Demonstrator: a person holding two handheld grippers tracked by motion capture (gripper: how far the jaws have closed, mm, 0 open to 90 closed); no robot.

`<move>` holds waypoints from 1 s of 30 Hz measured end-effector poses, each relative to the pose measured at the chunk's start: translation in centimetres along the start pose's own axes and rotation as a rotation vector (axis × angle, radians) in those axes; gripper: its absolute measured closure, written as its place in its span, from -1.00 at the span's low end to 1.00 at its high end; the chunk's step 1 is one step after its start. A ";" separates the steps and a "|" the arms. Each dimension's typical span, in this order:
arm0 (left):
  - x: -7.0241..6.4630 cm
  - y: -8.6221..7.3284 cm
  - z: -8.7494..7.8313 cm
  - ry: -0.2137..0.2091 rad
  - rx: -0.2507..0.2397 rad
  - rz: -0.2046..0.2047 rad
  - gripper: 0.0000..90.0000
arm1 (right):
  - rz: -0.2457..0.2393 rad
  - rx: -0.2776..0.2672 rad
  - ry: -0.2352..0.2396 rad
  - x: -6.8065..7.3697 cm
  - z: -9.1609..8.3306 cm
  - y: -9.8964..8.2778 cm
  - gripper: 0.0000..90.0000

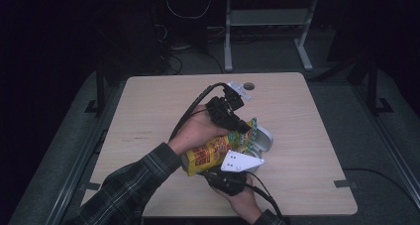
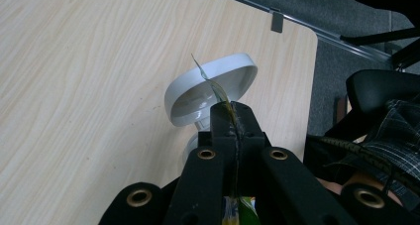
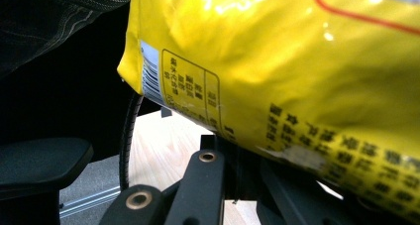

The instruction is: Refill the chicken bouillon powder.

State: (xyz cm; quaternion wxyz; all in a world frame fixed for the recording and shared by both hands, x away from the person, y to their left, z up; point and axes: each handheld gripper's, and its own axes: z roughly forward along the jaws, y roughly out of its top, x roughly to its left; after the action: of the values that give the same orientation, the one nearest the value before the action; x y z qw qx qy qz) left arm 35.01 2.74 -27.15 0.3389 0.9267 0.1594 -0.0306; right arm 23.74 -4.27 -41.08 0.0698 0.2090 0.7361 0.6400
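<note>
Right hand-held gripper (image 1: 236, 171), nearest the person and just on the near side of the white bowl (image 1: 265, 140), is clenching the lower part of a yellow snack bag (image 1: 210, 154); in its own view the jaws are sitting closed under the printed foil (image 3: 297, 86), with the bag's seam pinched between them. Left hand-held gripper (image 1: 237, 120) is gripping the bag's top edge directly above the bowl, its jaws pressed tight together on a thin strip of foil (image 2: 210, 84) that is sticking up past the tips. Held between the two, the bag is lying tilted over the near rim of the bowl, its green-printed top end pointing toward the bowl.

Judging from this, the bag is being torn open or tipped so its contents go into the bowl. Lifting and positioning appear to be done. The bowl (image 2: 213, 88) is looking empty inside, so the pouring itself seems to be remaining; whether the top is already torn through I cannot tell.

Beyond the bowl, the wooden counter (image 1: 163, 101) is stretching away bare toward its far edge.
</note>
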 end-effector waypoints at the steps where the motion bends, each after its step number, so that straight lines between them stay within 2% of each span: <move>1: 0.0 0.0 0.0 0.000 0.000 0.001 1.00 | -0.001 0.000 -0.001 0.0 0.0 0.0 1.00; 30: 0.0 0.2 0.1 0.001 0.006 -0.003 1.00 | -0.006 -0.008 -0.001 -0.1 0.0 0.1 1.00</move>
State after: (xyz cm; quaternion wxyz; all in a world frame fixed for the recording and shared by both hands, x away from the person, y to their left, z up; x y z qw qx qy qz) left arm 35.07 2.55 -27.12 0.3362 0.9274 0.1609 -0.0309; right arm 23.79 -4.33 -41.01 0.0730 0.2068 0.7343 0.6425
